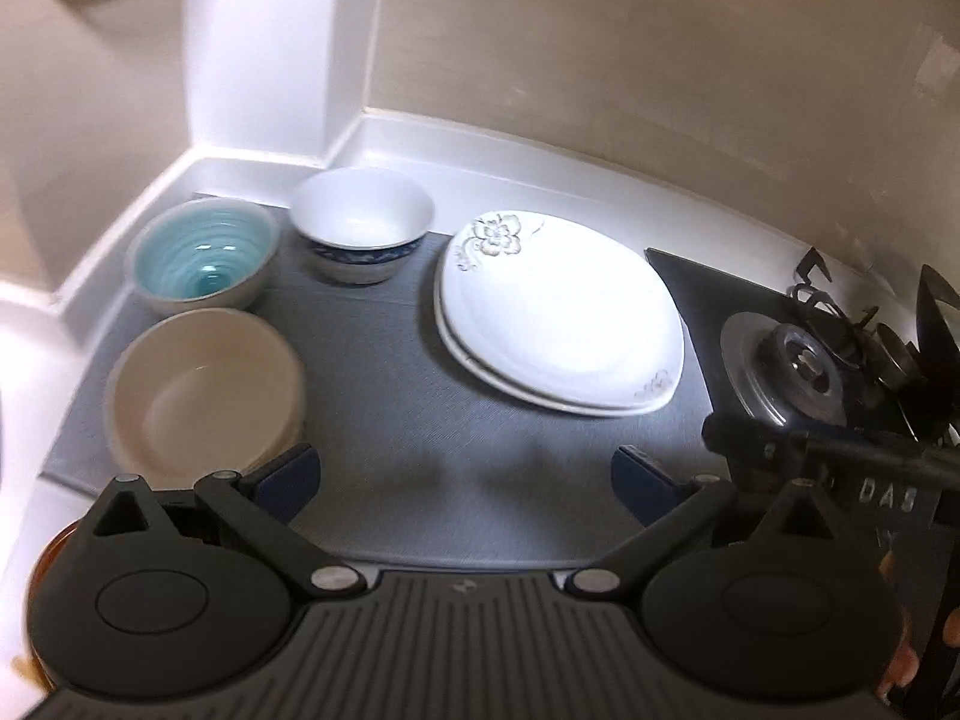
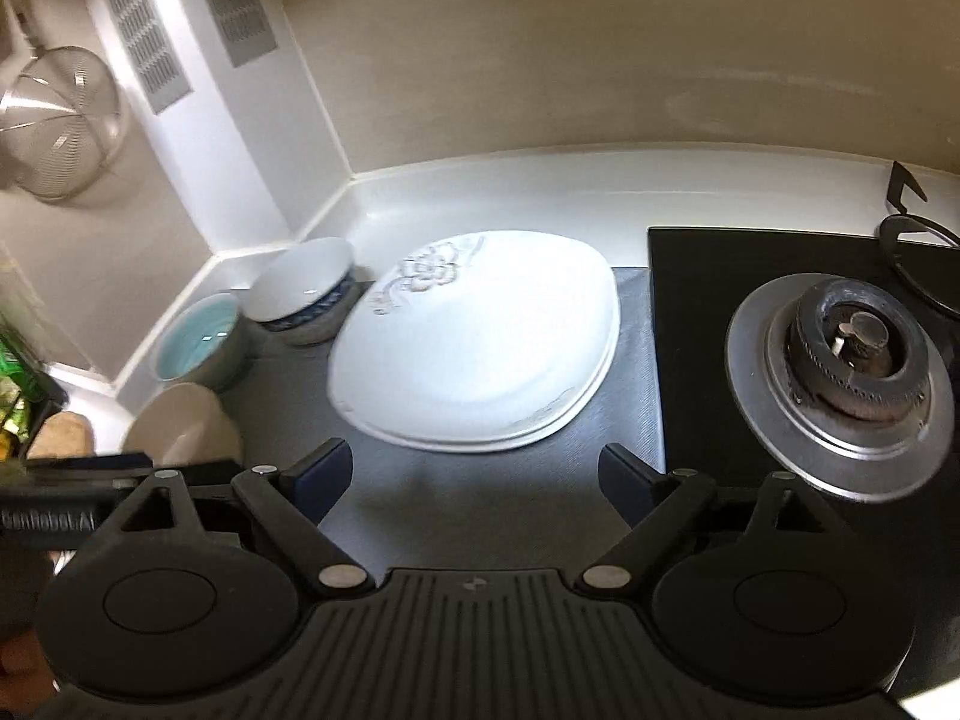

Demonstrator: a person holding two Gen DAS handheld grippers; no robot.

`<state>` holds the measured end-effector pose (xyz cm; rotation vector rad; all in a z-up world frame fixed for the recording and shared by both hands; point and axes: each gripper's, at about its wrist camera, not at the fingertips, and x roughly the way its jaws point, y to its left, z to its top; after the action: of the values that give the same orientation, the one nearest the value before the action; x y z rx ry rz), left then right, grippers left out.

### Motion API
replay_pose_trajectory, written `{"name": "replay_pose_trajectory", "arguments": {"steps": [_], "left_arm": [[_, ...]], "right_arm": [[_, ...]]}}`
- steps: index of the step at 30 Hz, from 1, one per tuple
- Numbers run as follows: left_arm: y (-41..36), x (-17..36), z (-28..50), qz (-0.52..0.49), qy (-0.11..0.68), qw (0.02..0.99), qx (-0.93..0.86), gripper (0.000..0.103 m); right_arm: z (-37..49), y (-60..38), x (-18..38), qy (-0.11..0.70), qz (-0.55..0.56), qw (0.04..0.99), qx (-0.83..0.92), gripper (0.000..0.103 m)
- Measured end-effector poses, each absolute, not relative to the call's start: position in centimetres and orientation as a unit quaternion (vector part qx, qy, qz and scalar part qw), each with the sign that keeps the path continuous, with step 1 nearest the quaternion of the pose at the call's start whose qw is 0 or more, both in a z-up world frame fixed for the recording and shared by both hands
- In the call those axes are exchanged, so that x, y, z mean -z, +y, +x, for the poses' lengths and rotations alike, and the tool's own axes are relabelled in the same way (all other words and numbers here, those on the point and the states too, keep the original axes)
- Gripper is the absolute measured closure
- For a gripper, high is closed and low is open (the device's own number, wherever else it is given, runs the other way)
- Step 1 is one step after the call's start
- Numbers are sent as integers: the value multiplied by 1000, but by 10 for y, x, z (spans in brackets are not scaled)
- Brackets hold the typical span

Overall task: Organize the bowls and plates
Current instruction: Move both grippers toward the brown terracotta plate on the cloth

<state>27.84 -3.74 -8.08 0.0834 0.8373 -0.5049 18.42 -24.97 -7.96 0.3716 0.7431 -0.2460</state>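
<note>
Both tools were released: the left gripper and the right gripper hung with jaws spread wide over the grey mat, nothing between them. The white plates lay stacked beside the gas burner (two of them, it seemed, though blur softened the rims). On the mat's left side stood the teal bowl, the blue-patterned bowl and the beige bowl.

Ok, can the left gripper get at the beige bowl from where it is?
Probably yes. The left gripper is open and empty, the beige bowl sits just ahead beside its left finger, and nothing lies between. The teal bowl stands close behind it.
</note>
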Motion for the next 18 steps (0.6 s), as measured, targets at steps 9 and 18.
{"name": "replay_pose_trajectory", "arguments": {"steps": [9, 18], "left_arm": [[29, 58, 224, 27, 370, 903, 218, 0], [90, 51, 197, 4, 365, 915, 173, 0]], "right_arm": [[148, -186, 50, 340, 152, 922, 104, 10], [128, -122, 42, 337, 131, 930, 66, 10]]}}
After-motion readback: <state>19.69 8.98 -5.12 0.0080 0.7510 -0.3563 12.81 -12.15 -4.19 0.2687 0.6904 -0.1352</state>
